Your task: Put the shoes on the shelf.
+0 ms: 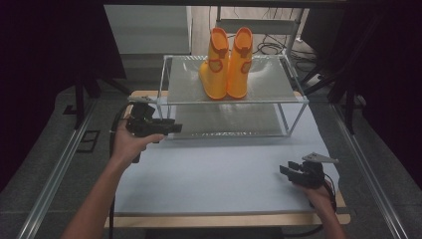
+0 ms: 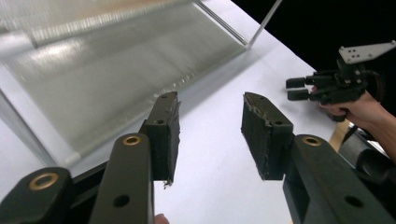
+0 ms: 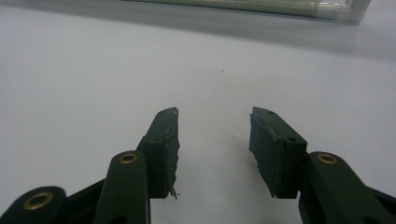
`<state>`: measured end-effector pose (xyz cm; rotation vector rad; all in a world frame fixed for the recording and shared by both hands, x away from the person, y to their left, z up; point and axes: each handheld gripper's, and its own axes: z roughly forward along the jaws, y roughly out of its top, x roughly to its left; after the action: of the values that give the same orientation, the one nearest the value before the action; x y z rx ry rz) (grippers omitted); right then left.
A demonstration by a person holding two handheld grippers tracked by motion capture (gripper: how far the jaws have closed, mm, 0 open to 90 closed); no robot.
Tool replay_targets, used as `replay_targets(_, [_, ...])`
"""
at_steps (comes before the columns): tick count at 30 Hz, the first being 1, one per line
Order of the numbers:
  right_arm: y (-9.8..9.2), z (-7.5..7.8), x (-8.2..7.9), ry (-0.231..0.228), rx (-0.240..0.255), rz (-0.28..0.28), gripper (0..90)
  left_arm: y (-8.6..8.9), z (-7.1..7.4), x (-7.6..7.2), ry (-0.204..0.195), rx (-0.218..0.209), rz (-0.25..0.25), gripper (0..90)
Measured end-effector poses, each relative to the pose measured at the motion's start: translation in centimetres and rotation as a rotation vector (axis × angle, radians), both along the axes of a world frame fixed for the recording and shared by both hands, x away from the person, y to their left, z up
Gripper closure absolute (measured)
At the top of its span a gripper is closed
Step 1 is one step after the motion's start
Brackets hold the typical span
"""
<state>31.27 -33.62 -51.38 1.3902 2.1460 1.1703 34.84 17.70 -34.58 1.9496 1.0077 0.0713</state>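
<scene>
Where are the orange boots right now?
In the high view, the orange boots stand upright side by side on the top shelf of the two-tier rack, at the table's far side, beyond both grippers.

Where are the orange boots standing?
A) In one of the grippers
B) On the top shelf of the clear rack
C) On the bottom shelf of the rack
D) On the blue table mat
B: the orange boots stand upright, side by side, on the top shelf of the clear rack, away from both grippers.
</scene>
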Motion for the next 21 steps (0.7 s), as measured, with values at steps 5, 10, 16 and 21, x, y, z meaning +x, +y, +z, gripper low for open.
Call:
replay_targets(5, [0.1, 0.0, 0.0, 0.004, -0.003, 0.004, 52.3, 0.7, -2.0, -1.7, 0.006, 0.002, 0.007, 54.6])
replay_targets(10, [0.1, 0.0, 0.0, 0.003, -0.006, 0.006, 52.3, 1.2, -4.3, -3.2, 0.010, -0.006, 0.024, 53.6])
replay_targets(16, [0.3, -0.1, 0.0, 0.000, -0.008, 0.007, 52.3, 1.4, -7.4, -4.3, 0.025, 0.003, 0.040, 53.0])
replay_targets(21, [0.3, -0.2, 0.0, 0.006, -0.008, 0.006, 52.3, 1.9, -9.8, -4.6, 0.056, -0.003, 0.049, 51.5])
